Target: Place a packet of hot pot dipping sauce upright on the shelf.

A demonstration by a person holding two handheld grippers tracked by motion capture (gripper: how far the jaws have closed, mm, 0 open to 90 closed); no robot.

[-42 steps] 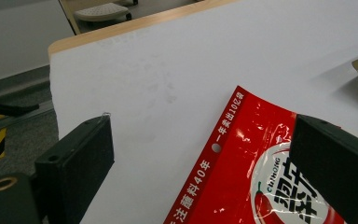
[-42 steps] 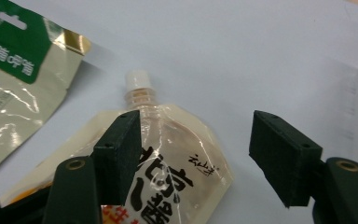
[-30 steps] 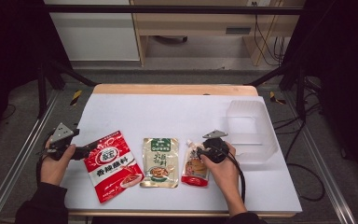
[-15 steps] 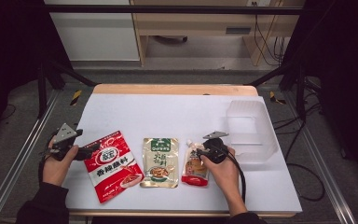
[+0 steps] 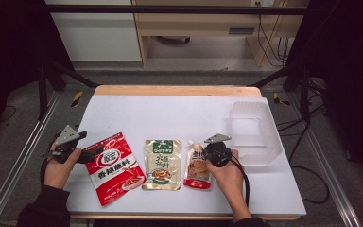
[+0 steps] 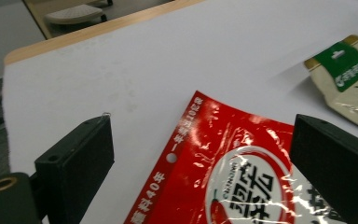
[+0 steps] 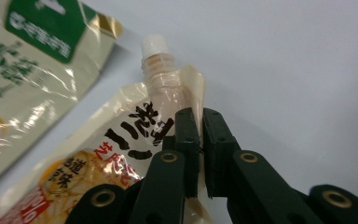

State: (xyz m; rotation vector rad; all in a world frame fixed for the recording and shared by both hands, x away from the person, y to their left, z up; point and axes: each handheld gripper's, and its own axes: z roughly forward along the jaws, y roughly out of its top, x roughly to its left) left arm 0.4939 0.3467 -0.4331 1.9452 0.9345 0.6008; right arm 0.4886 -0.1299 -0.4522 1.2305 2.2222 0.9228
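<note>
The right gripper (image 7: 200,154) has just been closing, its jaws now pinched on the spouted pouch's (image 7: 121,154) edge. The left gripper (image 6: 200,168) gapes wide over the red packet (image 6: 233,177), not gripping.

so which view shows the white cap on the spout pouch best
The right gripper view: the white cap sits close and sharp, just beyond the right claw, which is shut on the spout pouch. The high view shows the cap as a tiny speck.
</note>
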